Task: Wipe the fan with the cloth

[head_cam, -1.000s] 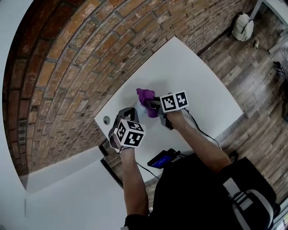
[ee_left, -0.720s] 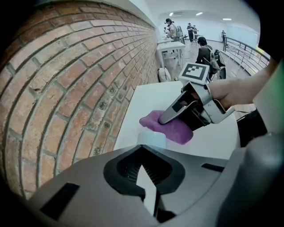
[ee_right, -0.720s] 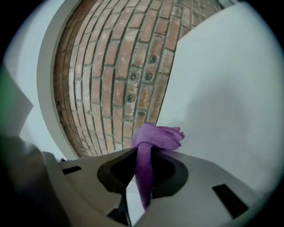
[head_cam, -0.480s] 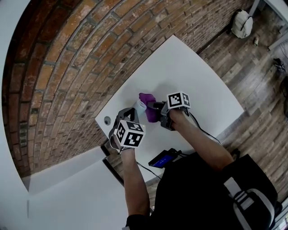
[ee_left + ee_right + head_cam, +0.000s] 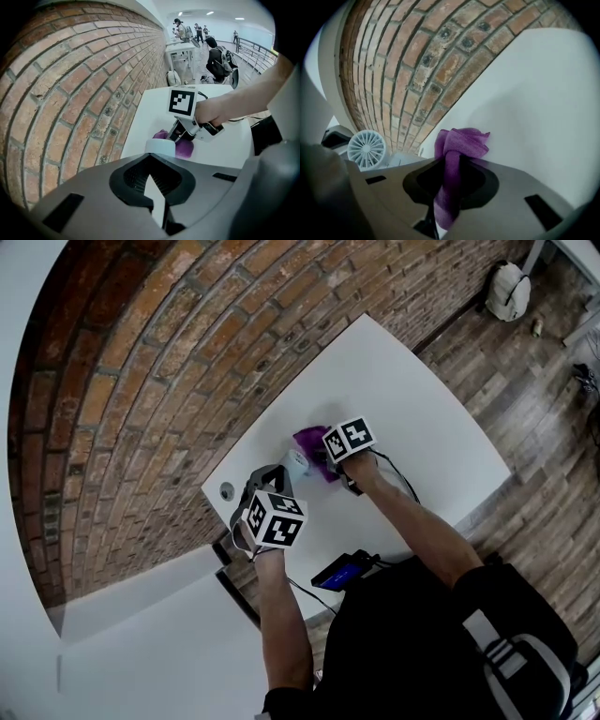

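Observation:
A small white fan (image 5: pixel 297 463) stands on the white table (image 5: pixel 422 427) near the brick wall. In the right gripper view its round grille (image 5: pixel 367 149) shows at the left. My left gripper (image 5: pixel 283 474) points steeply down, shut on a white part of the fan (image 5: pixel 160 146) that shows as a sliver between its jaws (image 5: pixel 157 190). My right gripper (image 5: pixel 321 454) is shut on a purple cloth (image 5: pixel 309 440); the cloth (image 5: pixel 459 140) bunches beyond its tips (image 5: pixel 447 187) and hangs just right of the fan, low over the table. From the left gripper view the cloth (image 5: pixel 185 147) lies behind the fan.
A dark device with a blue screen (image 5: pixel 339 573) and its cable lie at the table's near edge. A round hole (image 5: pixel 226 490) sits in the table by the brick wall (image 5: pixel 169 352). A backpack (image 5: pixel 509 289) lies on the wooden floor. People stand far off in the left gripper view.
My right gripper has sunk with the purple cloth and tipped downward, ending closer to the fan and the table. The left gripper and the fan have stayed put.

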Tool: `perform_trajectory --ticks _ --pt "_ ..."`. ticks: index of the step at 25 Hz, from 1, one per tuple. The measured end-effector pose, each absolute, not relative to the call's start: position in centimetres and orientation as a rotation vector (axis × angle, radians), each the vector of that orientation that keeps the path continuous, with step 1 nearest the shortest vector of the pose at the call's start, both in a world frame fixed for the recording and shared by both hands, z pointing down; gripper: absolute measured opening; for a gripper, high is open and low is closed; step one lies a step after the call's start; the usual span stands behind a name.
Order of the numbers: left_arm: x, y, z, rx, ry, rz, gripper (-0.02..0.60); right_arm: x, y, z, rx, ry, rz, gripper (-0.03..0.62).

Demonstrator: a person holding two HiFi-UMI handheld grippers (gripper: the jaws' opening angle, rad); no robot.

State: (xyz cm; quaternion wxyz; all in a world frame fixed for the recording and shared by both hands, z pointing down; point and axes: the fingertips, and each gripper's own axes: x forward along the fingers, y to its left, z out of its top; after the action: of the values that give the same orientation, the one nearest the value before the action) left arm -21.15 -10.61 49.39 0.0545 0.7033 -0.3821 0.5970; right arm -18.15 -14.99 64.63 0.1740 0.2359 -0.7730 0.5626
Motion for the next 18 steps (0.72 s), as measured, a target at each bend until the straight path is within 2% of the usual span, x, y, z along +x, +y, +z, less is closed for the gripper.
perform_trajectory --ticks 3,8,10,13,18 --pt "-21.1 -10.6 49.4 2.138 -1.158 1.809 -0.009 -16.5 -15.8 63.0 0.736 -2.247 1.479 0.073" --pt "-21.2 -10.9 49.3 2.143 -1.163 1.814 -0.009 -17.6 -15.8 57.1 0.577 -2.384 1.949 0.074" --pt "-21.2 -10.8 49.3 2.14 -1.162 1.814 -0.009 -18.9 -15.0 57.8 0.515 -2.343 1.994 0.074" --pt "-20.9 -10.8 49.4 2.142 -1.162 1.813 -0.009 -19.2 -15.1 60.8 0.599 -2.28 1.859 0.074" --pt "-21.0 -10.8 49.4 2.139 -1.162 1.831 -0.009 -18.7 -15.1 65.0 0.635 -2.196 1.365 0.074"
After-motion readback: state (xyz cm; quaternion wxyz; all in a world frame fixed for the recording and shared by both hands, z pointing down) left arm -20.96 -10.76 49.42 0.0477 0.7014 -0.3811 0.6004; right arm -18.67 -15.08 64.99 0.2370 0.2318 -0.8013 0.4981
